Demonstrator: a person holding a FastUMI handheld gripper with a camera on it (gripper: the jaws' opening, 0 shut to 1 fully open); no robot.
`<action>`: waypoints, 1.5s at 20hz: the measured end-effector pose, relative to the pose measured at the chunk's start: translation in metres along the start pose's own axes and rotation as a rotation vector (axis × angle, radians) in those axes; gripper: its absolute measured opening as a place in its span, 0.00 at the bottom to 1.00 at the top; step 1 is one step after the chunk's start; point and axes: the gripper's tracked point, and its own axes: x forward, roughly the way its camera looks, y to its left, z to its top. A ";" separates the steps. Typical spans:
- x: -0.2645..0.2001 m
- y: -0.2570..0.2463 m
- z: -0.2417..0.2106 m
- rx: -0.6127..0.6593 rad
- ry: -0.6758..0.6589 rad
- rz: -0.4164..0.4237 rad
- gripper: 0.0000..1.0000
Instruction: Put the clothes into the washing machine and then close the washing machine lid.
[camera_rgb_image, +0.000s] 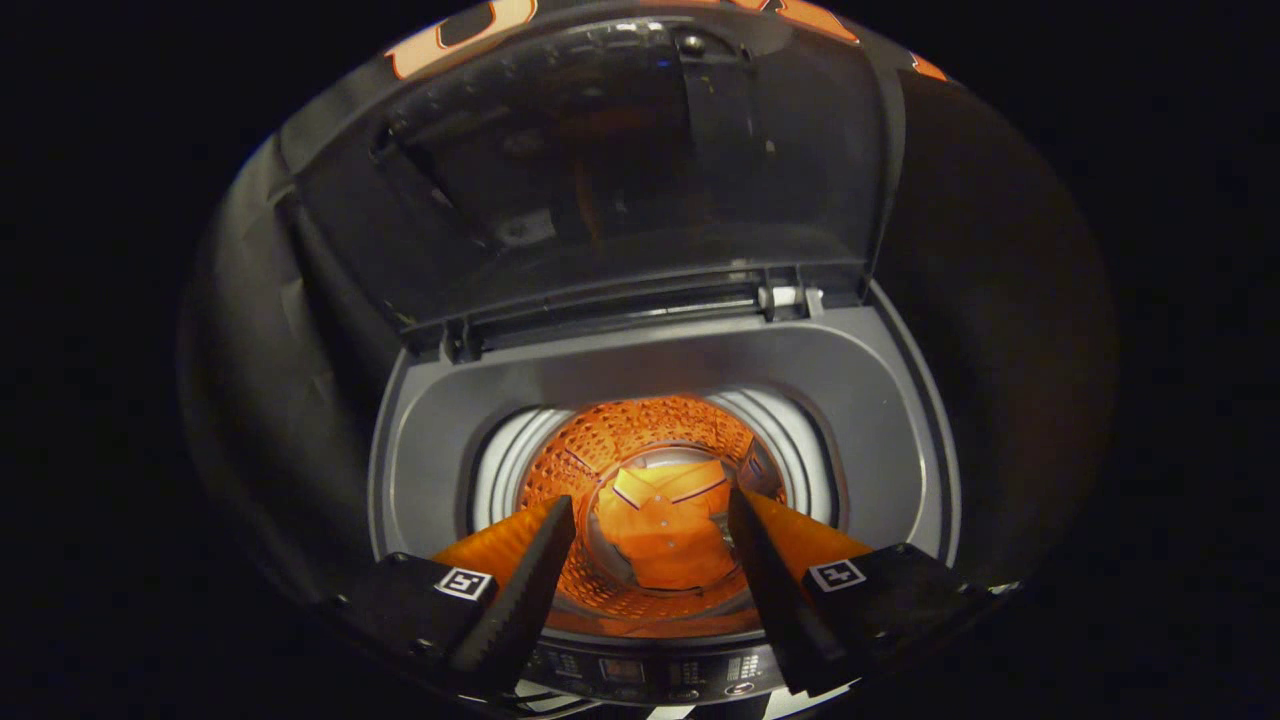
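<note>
Hovering above the open top-loader washing machine (880, 400), the tongs (650, 530) are spread wide and hold nothing. Between and below the two fingers, an orange garment (665, 535) lies at the bottom of the drum (610, 440), so the loading step looks done. What remains is the lid (600, 180), which stands raised well beyond the fingers, hinged along the far edge of the opening and leaning back toward the booth wall. Its long axis runs across the view, side to side. Closing it will likely mean reaching up past the opening to its upper rim. Nothing stands between the tongs and the lid; the control panel (650, 675) sits just beneath the fingers.
</note>
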 end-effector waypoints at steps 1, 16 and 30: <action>-0.011 0.003 0.010 -0.004 -0.023 0.006 0.99; -0.137 0.059 0.231 -0.067 -0.410 0.074 0.99; -0.086 0.066 0.300 -0.065 -0.425 0.023 0.99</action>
